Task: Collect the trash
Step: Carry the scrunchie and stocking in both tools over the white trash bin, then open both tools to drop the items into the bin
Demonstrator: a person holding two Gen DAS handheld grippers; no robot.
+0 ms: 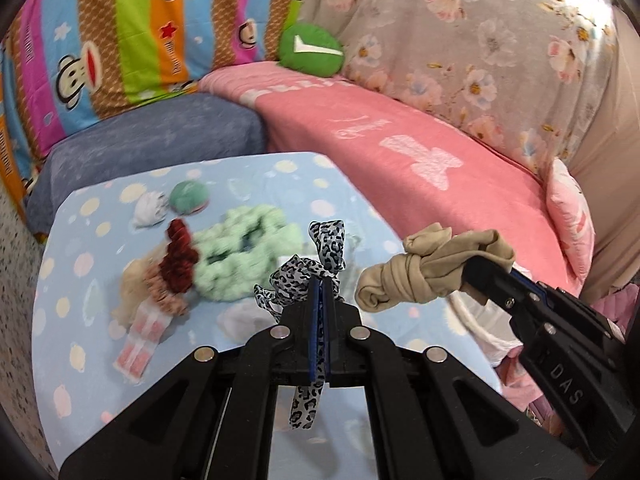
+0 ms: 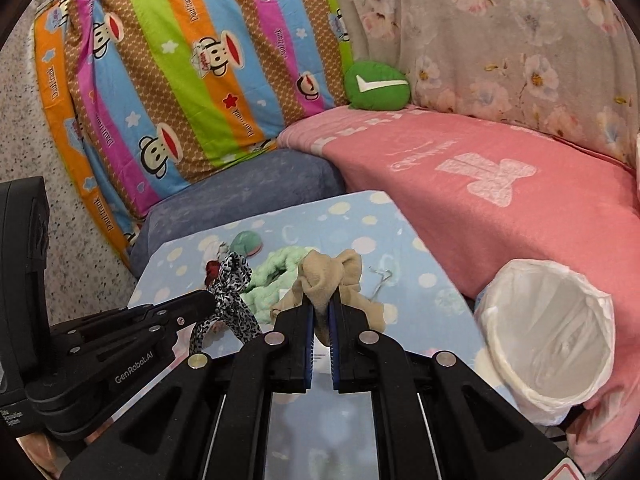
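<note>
- The left gripper (image 1: pixel 322 280), low in the centre of the left wrist view, has its black jaws pinched tight on a thin leopard-print ribbon (image 1: pixel 326 240); the glossy strip loops above the tips, and one end dangles below between the arms.
- The right gripper (image 2: pixel 322 300), at the bottom centre of its own view, is clamped on a knotted beige stocking (image 2: pixel 328 272), soft and crumpled, bunched above the blue pads.
- In the left wrist view the same stocking shows at centre right as a twisted, knotted roll.
- Both items hang above the table (image 1: pixel 100 208), whose cloth is pale blue with pastel dots.
- Left of centre on that cloth lie a fluffy mint-green yarn heap (image 1: pixel 240 256), a dark red scrunchie (image 1: pixel 180 256) and a small crumpled white wad (image 1: pixel 146 210).
- A round bin lined with a thin white plastic bag (image 2: pixel 548 332) sits at the lower right of the right wrist view, against a fuzzy pink blanket (image 2: pixel 520 184).
</note>
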